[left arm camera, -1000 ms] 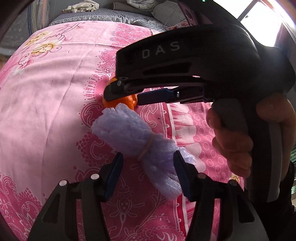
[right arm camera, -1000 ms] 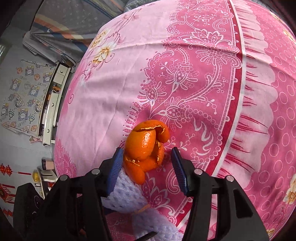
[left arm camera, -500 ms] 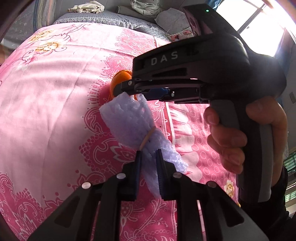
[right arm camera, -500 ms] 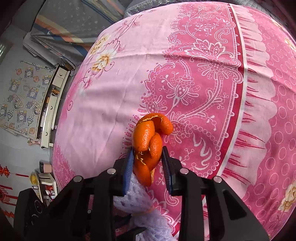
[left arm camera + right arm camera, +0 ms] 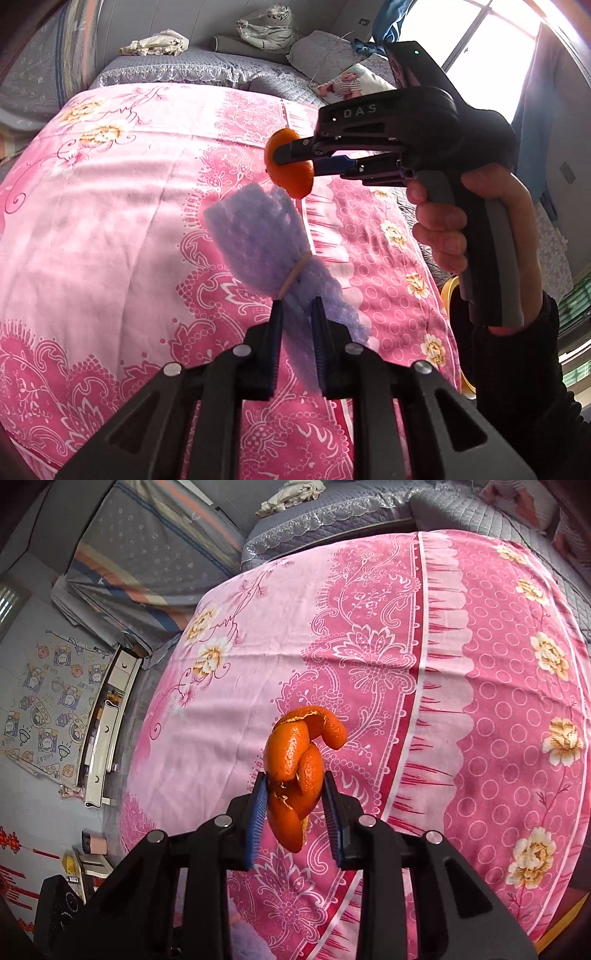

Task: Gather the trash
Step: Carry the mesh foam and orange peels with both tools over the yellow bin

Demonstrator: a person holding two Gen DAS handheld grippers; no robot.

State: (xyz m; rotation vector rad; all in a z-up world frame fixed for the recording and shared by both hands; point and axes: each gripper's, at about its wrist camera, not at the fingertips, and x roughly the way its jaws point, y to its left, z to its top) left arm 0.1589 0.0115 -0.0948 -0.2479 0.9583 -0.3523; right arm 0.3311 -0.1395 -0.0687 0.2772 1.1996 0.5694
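- Left wrist view: my left gripper [image 5: 297, 314] clamps the purple foam bundle [image 5: 266, 247], lifted clear above the pink bedspread [image 5: 110, 229].
- Right wrist view: my right gripper [image 5: 295, 797] pinches the orange peel [image 5: 295, 760], raised over the bedspread's middle.

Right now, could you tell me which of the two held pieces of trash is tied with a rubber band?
The purple foam bundle in the left gripper; the orange peel has none.

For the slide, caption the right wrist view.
Right gripper clamps curled orange peel, lifted above the pink floral bedspread.
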